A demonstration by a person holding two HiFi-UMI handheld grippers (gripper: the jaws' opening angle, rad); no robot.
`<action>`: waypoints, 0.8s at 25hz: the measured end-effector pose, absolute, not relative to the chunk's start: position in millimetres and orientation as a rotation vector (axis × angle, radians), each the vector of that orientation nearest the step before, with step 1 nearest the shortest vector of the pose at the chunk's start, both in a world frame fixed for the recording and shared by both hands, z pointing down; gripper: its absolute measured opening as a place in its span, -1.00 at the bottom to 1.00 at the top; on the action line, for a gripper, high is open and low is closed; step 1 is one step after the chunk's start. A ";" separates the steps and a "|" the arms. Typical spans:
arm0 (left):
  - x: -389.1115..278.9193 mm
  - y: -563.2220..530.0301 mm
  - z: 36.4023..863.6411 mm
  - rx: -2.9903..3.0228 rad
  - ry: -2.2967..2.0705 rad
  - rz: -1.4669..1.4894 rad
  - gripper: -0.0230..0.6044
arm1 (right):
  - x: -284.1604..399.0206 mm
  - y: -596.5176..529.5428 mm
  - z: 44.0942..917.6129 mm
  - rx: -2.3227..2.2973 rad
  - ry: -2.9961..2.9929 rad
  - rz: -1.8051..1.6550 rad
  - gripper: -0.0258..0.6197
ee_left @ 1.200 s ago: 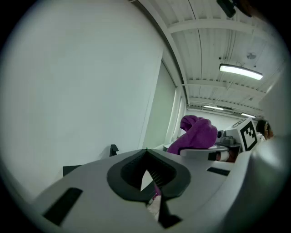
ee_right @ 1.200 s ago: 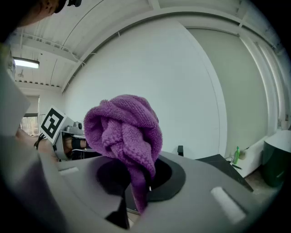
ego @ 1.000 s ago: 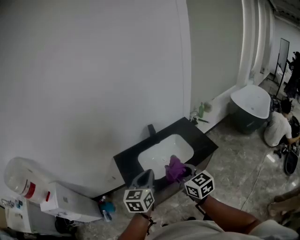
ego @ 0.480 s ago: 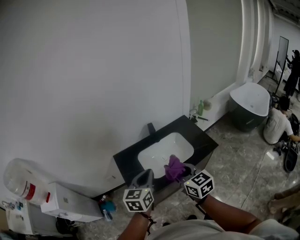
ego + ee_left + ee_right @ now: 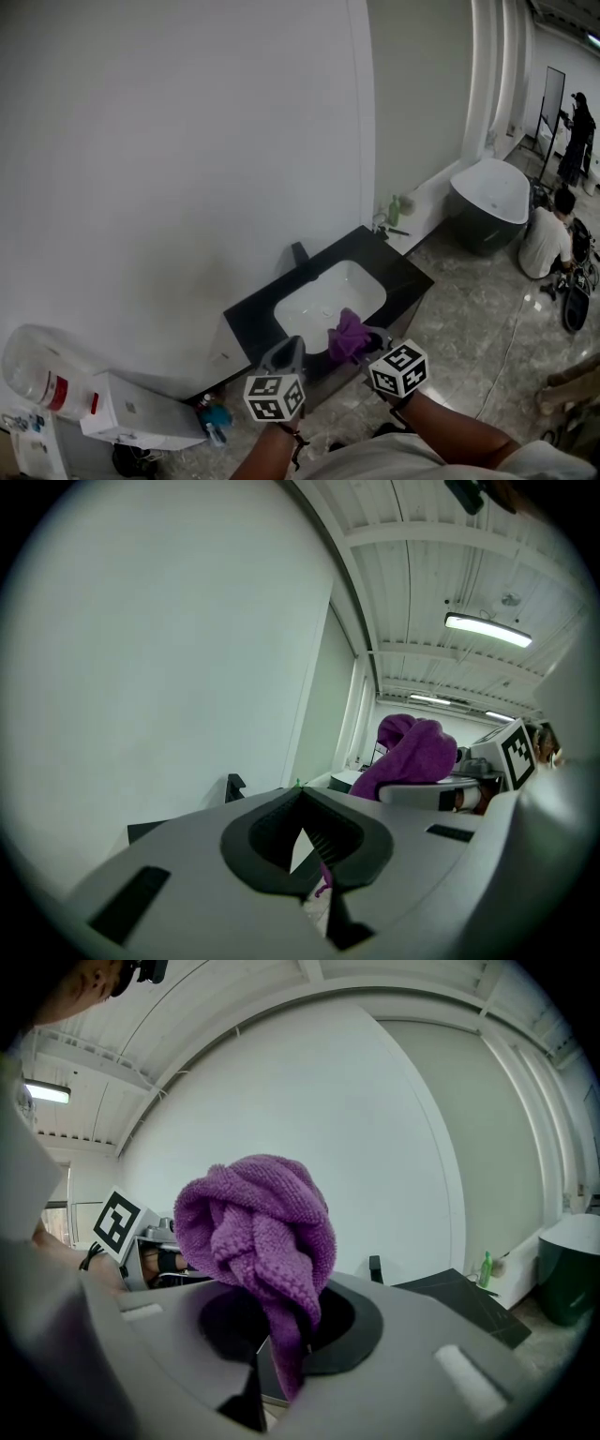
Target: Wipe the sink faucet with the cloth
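A white sink basin (image 5: 323,298) is set in a black counter (image 5: 405,277) against the white wall. A black faucet (image 5: 299,255) stands at the basin's back edge, and it shows small in the left gripper view (image 5: 234,786) and the right gripper view (image 5: 376,1268). My right gripper (image 5: 362,340) is shut on a bunched purple cloth (image 5: 349,335), held above the counter's front edge; the cloth (image 5: 260,1235) stands up from the closed jaws. My left gripper (image 5: 286,355) sits just to its left, shut with nothing in it, and sees the cloth (image 5: 418,753) beside it.
A white water dispenser (image 5: 131,419) with a big bottle (image 5: 37,368) stands at the lower left. A green bottle (image 5: 394,211) sits on a ledge past the counter. A dark bathtub (image 5: 491,202) and two people (image 5: 547,243) are at the far right.
Both grippers and the cloth hold almost the same place. The head view has shifted a little, and the people at the far right have moved.
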State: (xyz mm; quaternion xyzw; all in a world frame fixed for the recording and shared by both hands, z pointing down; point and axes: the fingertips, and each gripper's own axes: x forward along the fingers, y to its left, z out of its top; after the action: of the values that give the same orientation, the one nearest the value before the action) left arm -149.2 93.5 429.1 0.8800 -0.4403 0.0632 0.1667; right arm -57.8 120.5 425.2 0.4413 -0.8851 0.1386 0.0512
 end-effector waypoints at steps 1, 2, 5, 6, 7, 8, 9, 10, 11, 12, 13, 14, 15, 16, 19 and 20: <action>-151.0 91.7 430.4 2.498 -1.251 0.176 -0.91 | -57.8 119.6 426.4 1.344 -2.690 0.426 -0.77; -151.2 90.5 431.7 2.493 -1.248 0.174 -0.91 | -56.7 118.2 428.1 1.344 -2.685 0.430 -0.77; -144.2 82.3 436.3 2.500 -1.237 0.180 -0.91 | -49.4 104.6 432.4 1.349 -2.681 0.446 -0.77; -142.1 76.2 438.6 2.498 -1.236 0.182 -0.91 | -47.5 96.7 433.4 1.348 -2.684 0.449 -0.77; -140.4 69.0 441.5 2.492 -1.237 0.183 -0.91 | -46.2 88.2 434.8 1.343 -2.688 0.450 -0.77; -138.3 61.3 444.8 2.485 -1.241 0.185 -0.91 | -44.6 79.3 436.9 1.334 -2.693 0.450 -0.77; -135.1 52.8 448.3 2.479 -1.247 0.189 -0.91 | -42.2 69.7 439.8 1.322 -2.699 0.450 -0.77; -130.6 43.0 451.5 2.473 -1.254 0.194 -0.91 | -38.4 58.6 443.2 1.310 -2.705 0.454 -0.77; -125.3 31.6 454.4 2.467 -1.264 0.196 -0.91 | -33.5 45.8 447.2 1.298 -2.711 0.461 -0.77; -119.5 18.8 456.5 2.460 -1.275 0.195 -0.91 | -28.3 31.5 451.3 1.284 -2.717 0.473 -0.77; -113.3 5.2 457.5 2.455 -1.288 0.185 -0.91 | -22.9 16.2 455.3 1.266 -2.723 0.487 -0.77; -106.5 -8.7 457.5 2.451 -1.303 0.169 -0.91 | -17.4 0.3 458.9 1.245 -2.730 0.498 -0.77; -99.1 -22.7 457.3 2.448 -1.320 0.151 -0.91 | -11.9 -15.7 462.0 1.220 -2.736 0.506 -0.77; -91.6 -36.7 458.3 2.443 -1.339 0.140 -0.91 | -6.4 -31.8 464.8 1.194 -2.743 0.511 -0.77; -71.1 -75.4 471.0 2.390 -1.389 0.150 -0.91 | 8.9 -76.2 473.8 1.104 -2.759 0.531 -0.77; -65.7 -86.1 476.1 2.370 -1.409 0.164 -0.91 | 13.2 -88.4 478.4 1.070 -2.757 0.542 -0.77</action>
State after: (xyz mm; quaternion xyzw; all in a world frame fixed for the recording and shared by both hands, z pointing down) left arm -65.7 -86.1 476.1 0.8428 -0.5008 0.0583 0.1886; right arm 13.2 -88.4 478.4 0.3550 -0.9149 0.1799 0.0672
